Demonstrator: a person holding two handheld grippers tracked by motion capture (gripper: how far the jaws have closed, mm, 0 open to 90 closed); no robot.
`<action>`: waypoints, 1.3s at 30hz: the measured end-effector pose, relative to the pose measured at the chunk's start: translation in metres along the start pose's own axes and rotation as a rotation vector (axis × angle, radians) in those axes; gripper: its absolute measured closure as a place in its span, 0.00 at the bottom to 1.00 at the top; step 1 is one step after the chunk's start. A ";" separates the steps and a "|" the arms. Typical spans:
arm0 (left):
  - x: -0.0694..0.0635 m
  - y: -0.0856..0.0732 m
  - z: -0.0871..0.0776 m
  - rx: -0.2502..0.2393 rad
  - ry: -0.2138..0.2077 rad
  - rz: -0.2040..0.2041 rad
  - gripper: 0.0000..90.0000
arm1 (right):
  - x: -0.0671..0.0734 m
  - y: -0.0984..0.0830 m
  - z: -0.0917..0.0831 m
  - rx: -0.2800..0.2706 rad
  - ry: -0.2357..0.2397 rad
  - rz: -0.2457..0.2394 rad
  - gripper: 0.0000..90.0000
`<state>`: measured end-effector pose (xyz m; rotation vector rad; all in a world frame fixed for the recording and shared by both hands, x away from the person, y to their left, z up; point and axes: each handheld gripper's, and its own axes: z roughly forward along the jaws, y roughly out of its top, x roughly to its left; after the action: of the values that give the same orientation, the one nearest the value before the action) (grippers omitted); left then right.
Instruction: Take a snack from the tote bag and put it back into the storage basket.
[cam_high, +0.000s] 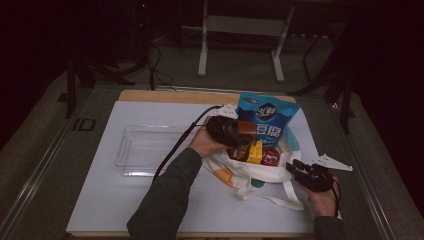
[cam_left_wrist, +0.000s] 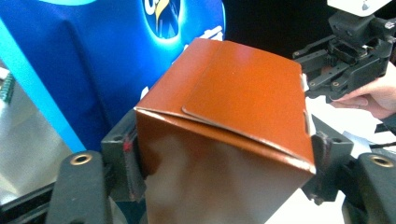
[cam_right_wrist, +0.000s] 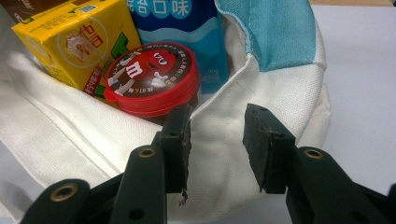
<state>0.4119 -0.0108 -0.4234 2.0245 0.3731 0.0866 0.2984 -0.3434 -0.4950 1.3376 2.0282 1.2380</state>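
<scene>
A glossy brown box sits between the pads of my left gripper, which is shut on its two sides. In the high view the left gripper holds the brown box over the mouth of a white canvas tote bag. In the bag stand a blue snack pouch, a yellow drink carton and a red round tub. My right gripper stands open at the bag's right rim, its jaws apart against the canvas with nothing pressed between them.
A clear plastic tray lies left of the bag on the white mat. The bag's strap loops toward the table's front edge. A metal frame stands on the floor beyond the table.
</scene>
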 end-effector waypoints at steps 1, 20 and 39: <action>-0.001 0.000 -0.001 -0.001 0.007 0.005 0.39 | 0.000 0.000 0.000 0.000 0.000 -0.001 0.68; 0.001 0.000 0.009 -0.092 -0.015 -0.054 0.36 | -0.003 -0.002 0.001 -0.001 0.014 0.014 0.68; -0.007 0.003 -0.002 -0.048 0.058 0.018 0.48 | -0.004 -0.004 0.002 -0.002 0.024 0.027 0.68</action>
<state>0.4056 -0.0122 -0.4189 1.9810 0.3859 0.1649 0.2999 -0.3466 -0.5000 1.3598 2.0312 1.2729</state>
